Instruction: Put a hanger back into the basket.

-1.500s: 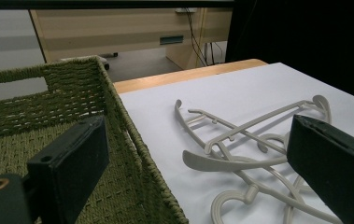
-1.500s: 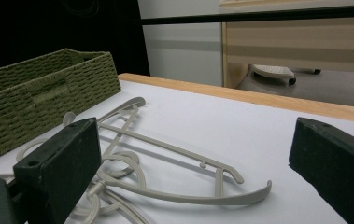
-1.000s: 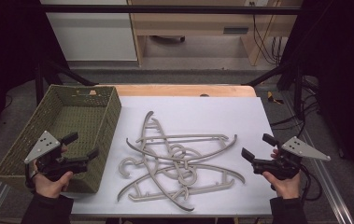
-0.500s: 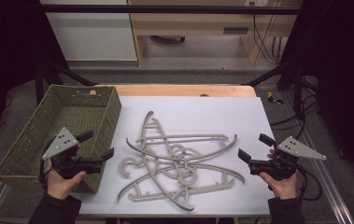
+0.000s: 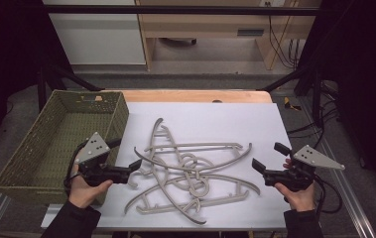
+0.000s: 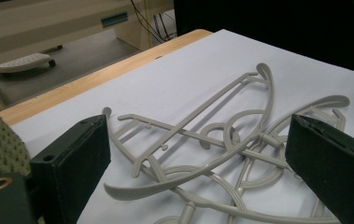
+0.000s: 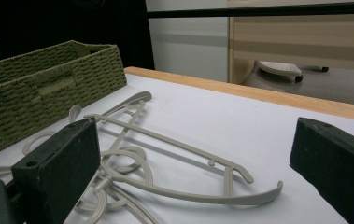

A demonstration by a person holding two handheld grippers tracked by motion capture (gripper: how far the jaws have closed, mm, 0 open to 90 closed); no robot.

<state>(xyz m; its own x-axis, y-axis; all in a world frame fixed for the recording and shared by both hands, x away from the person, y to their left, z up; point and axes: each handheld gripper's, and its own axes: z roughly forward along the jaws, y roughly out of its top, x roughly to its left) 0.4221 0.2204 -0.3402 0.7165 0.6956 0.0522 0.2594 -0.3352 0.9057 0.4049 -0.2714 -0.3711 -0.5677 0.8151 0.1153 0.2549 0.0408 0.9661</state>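
A tangled pile of several grey plastic clothes hangers lies on the white table top. My left gripper is open at the pile's left edge, its jaws pointing right toward the nearest hanger ends. In the left gripper view the hangers lie between and beyond the two wide-apart black jaws. My right gripper is open just right of the pile, jaws pointing left. The right gripper view looks across the hangers with nothing between its jaws.
A green woven basket stands at the table's left side, and it appears at far left in the right gripper view as a basket. A wooden strip edges the table's far side. Metal frame rails run alongside.
My left gripper has moved right from over the basket's front corner to the left edge of the hanger pile. The right gripper has shifted slightly left toward the pile.
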